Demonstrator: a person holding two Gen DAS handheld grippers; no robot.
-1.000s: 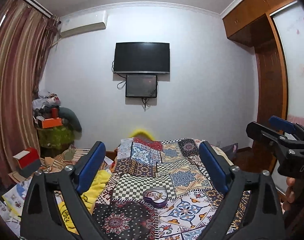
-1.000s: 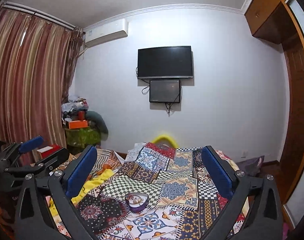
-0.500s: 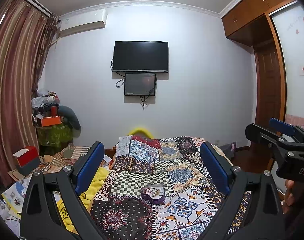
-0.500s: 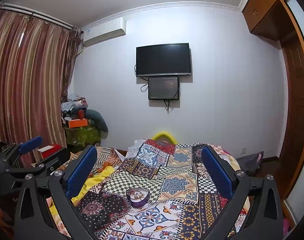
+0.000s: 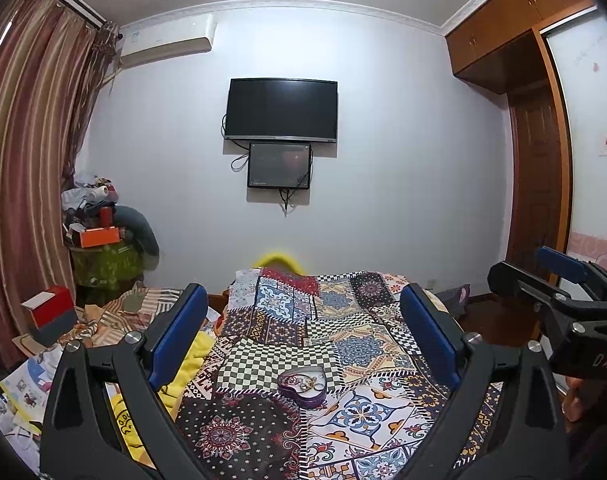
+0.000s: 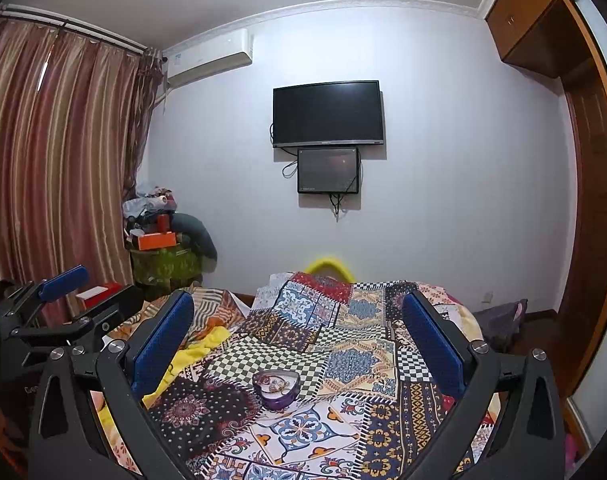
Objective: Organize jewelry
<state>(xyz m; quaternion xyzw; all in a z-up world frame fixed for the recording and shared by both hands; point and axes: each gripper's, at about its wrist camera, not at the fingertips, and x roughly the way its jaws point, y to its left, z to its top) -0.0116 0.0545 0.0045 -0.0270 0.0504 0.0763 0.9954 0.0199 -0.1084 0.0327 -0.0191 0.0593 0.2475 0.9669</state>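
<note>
A purple heart-shaped jewelry box [image 5: 303,385] lies open on the patchwork bedspread [image 5: 343,328], with small pieces of jewelry inside. It also shows in the right wrist view [image 6: 276,388]. My left gripper [image 5: 303,340] is open and empty, held above the bed with the box ahead between its fingers. My right gripper [image 6: 297,340] is open and empty too, likewise above the bed. Each gripper shows at the edge of the other's view: the right one [image 5: 559,288] and the left one [image 6: 63,304].
A yellow blanket [image 5: 183,364] hangs at the bed's left side. Boxes and papers [image 5: 47,316] litter the floor on the left, beside a cluttered green stand [image 5: 103,260]. A TV [image 5: 282,110] hangs on the far wall. A wooden wardrobe [image 5: 535,184] stands at right.
Both grippers have tilted down slightly and moved a little forward, so the box sits higher and larger in both views. Both stay open.
</note>
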